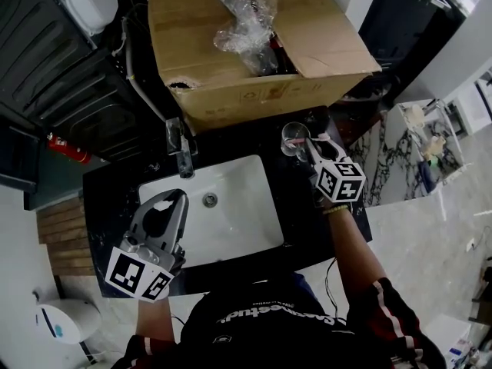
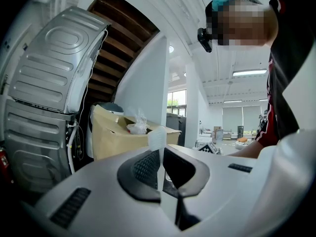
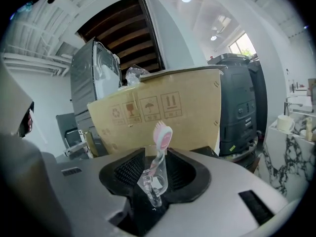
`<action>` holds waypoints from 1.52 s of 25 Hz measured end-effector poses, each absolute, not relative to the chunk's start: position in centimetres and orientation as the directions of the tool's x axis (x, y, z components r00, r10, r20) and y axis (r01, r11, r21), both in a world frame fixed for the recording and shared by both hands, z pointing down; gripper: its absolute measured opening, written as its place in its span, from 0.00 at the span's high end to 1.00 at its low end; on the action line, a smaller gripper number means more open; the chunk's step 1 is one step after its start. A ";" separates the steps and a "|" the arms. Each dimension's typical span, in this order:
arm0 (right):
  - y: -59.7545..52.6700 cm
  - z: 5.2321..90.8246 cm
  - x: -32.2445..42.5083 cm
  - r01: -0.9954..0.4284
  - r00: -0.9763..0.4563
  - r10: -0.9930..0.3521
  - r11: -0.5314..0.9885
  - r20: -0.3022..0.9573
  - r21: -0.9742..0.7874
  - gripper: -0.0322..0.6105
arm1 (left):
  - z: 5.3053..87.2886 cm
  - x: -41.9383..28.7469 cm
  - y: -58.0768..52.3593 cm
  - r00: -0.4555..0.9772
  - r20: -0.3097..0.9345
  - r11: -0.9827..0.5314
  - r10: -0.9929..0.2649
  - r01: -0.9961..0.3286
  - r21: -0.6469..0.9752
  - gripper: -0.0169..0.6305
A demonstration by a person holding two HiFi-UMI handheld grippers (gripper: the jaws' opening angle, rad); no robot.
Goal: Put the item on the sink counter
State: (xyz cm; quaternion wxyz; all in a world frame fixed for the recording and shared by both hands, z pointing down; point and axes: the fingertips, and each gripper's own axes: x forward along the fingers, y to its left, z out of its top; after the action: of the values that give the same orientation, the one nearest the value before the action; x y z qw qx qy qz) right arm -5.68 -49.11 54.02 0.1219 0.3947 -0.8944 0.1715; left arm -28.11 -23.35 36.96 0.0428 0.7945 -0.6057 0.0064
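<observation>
Left gripper (image 1: 164,201) pinching white stick (image 2: 157,138), right gripper (image 3: 155,153) fingers (image 3: 129,169) wide round cup (image 3: 157,180) — counter (image 1: 304,220) edge.

Washroom-and-laundry corner, set up inside a bigger open hall. White sink (image 1: 231,206) sunk in a glossy black desk (image 1: 304,206), chrome faucet (image 1: 181,148) at the sink's back edge. Right of the faucet, a clear cup (image 1: 293,137) holds a pink toothbrush (image 3: 162,135). Left of the sink, two grey laundry machines (image 2: 44,98) stacked one on the other, with a red fire extinguisher (image 1: 68,148) beside them. Behind the sink, a big open cardboard box (image 1: 231,91). Right of the sink, a marble-pattern unit (image 1: 392,156). Past the box, tall windows (image 2: 177,98) and ceiling strip lights (image 2: 249,73), like an office or showroom.
</observation>
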 end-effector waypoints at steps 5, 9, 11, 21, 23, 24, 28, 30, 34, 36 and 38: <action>-48.0 53.1 -5.2 -0.742 -0.663 -0.662 0.640 0.349 -0.197 0.65 | 36.6 -28.0 -22.7 0.270 0.051 -0.267 -0.962 -0.962 0.058 0.93; -46.6 52.2 -4.1 -0.749 -0.654 -0.670 0.638 0.351 -0.177 0.64 | 35.7 -27.4 -22.3 0.290 0.037 -0.288 -0.956 -0.956 0.055 0.93; -45.9 51.9 -3.4 -0.754 -0.648 -0.676 0.636 0.352 -0.167 0.64 | 35.3 -26.9 -22.2 0.301 0.030 -0.299 -0.953 -0.953 0.053 0.93; -39.1 43.9 -1.8 -0.742 -0.662 -0.715 0.668 0.225 -0.056 0.63 | 31.9 -24.4 -21.3 0.338 -0.047 -0.340 -0.940 -0.940 0.018 0.93; -36.9 41.2 -2.7 -0.707 -0.697 -0.694 0.707 0.180 -0.012 0.64 | 31.4 -23.7 -21.2 0.354 -0.059 -0.355 -0.934 -0.935 0.015 0.93; -35.8 40.0 -3.2 -0.689 -0.714 -0.681 0.724 0.161 0.007 0.65 | 31.2 -23.3 -21.1 0.362 -0.065 -0.363 -0.930 -0.932 0.014 0.93; -31.7 35.4 -5.2 -0.619 -0.780 -0.622 0.783 0.073 0.060 0.73 | 30.3 -21.8 -21.2 0.394 -0.087 -0.396 -0.915 -0.918 0.003 0.93; -29.4 33.2 -6.1 -0.584 -0.806 -0.590 0.805 0.038 0.109 0.82 | 29.9 -21.0 -21.4 0.411 -0.095 -0.413 -0.907 -0.911 -0.002 0.93; -26.2 30.9 -7.4 -0.521 -0.848 -0.530 0.839 0.014 0.160 0.89 | 29.7 -20.0 -21.7 0.432 -0.102 -0.434 -0.896 -0.901 -0.004 0.93; -25.8 30.8 -7.4 -0.515 -0.852 -0.523 0.844 0.016 0.150 0.89 | 29.7 -19.8 -21.8 0.438 -0.104 -0.441 -0.893 -0.898 -0.003 0.93; -25.8 31.1 -7.1 -0.520 -0.849 -0.528 0.843 0.024 0.134 0.89 | 29.7 -19.8 -22.1 0.441 -0.109 -0.445 -0.891 -0.895 0.015 0.93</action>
State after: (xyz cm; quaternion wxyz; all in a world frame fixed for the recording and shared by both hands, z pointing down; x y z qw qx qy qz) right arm -7.07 -25.78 31.06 0.0301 0.2730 -0.9596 -0.0611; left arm -19.85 -22.07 29.73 -0.0222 0.8485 -0.5263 -0.0503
